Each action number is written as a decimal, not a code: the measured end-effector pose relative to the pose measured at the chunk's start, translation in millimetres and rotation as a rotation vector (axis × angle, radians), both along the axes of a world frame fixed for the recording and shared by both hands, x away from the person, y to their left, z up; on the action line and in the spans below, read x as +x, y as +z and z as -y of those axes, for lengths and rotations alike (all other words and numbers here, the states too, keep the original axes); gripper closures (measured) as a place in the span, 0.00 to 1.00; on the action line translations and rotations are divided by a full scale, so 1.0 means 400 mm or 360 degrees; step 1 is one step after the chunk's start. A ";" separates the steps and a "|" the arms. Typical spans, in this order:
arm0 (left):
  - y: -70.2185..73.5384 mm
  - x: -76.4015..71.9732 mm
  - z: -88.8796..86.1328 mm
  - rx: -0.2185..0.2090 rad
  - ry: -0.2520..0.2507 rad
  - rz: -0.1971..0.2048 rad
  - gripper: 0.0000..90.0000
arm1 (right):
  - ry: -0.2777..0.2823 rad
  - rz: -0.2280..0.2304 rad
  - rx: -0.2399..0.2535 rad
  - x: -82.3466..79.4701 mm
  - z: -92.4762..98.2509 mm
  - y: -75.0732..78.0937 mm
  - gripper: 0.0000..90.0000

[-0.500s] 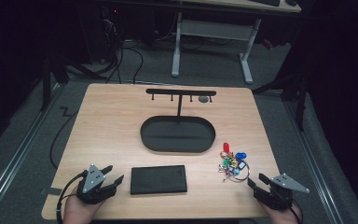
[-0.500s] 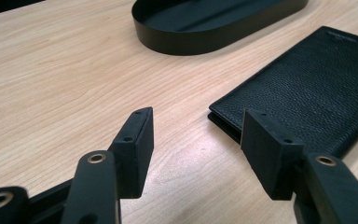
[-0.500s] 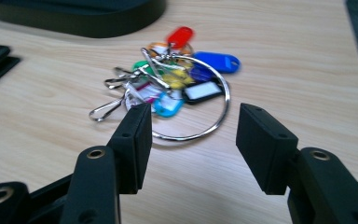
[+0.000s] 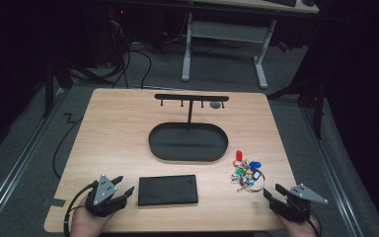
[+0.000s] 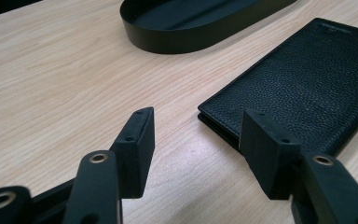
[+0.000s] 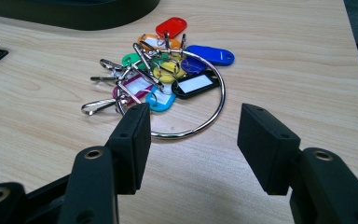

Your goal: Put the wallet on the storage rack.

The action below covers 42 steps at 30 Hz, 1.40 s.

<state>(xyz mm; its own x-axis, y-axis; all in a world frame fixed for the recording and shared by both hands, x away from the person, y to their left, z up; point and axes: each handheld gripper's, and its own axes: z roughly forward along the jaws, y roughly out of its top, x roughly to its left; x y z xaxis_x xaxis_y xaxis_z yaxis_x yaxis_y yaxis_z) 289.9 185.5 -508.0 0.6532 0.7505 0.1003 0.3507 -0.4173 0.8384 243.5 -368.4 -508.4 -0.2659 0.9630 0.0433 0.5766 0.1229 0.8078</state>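
A black leather wallet (image 4: pixel 168 190) lies flat near the table's front edge. My left gripper (image 4: pixel 125 183) rests just left of it, open and empty. In the left gripper view the wallet (image 5: pixel 307 84) has its near corner in front of the open left gripper (image 5: pixel 198 122). A metal ring of keys with coloured tags (image 4: pixel 246 174) lies at the front right. My right gripper (image 4: pixel 273 191) sits just right of it and nearer the front edge, open. In the right gripper view the key ring (image 6: pixel 168 79) lies just beyond the open right gripper (image 6: pixel 191 119).
A black oval tray (image 4: pixel 187 142) sits mid-table, with a T-shaped hook rack (image 4: pixel 191 98) rising from its far side. The tray's rim shows in both gripper views (image 5: pixel 191 42) (image 6: pixel 74 18). Bare wood table (image 4: pixel 113 128) surrounds it. A desk frame and cables stand on the floor behind.
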 end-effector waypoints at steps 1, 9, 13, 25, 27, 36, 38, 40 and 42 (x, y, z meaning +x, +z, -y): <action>0.000 0.000 -0.001 0.0002 0.0002 0.0001 0.51 | -0.0006 -0.0005 0.0007 0.000 -0.002 0.001 0.50; 0.000 -0.002 -0.011 0.0000 0.0016 0.0000 0.51 | 0.0019 -0.0010 -0.0006 0.008 -0.012 -0.001 0.50; 0.000 -0.001 -0.011 0.0006 0.0014 -0.0003 0.51 | 0.0026 -0.0022 -0.0006 0.009 -0.013 -0.004 0.50; 0.000 -0.017 0.024 0.0080 -0.0149 0.0032 0.50 | 0.0035 -0.0049 -0.0010 0.011 -0.012 -0.010 0.50; 0.000 -0.020 0.030 0.0082 -0.0184 0.0037 0.50 | 0.0039 -0.0051 -0.0010 0.012 -0.012 -0.010 0.50; -0.007 -0.037 0.064 0.0125 -0.0382 0.0035 0.46 | 0.0043 -0.0056 -0.0009 0.013 -0.010 -0.011 0.51; -0.011 -0.041 0.075 0.0152 -0.0415 0.0041 0.45 | 0.0044 -0.0058 -0.0006 0.013 -0.010 -0.011 0.51; -0.015 -0.043 0.085 0.0174 -0.0429 0.0041 0.44 | 0.0046 -0.0063 -0.0004 0.014 -0.011 -0.012 0.51; -0.020 -0.043 0.096 0.0201 -0.0444 0.0041 0.44 | 0.0052 -0.0062 -0.0010 0.015 -0.011 -0.013 0.51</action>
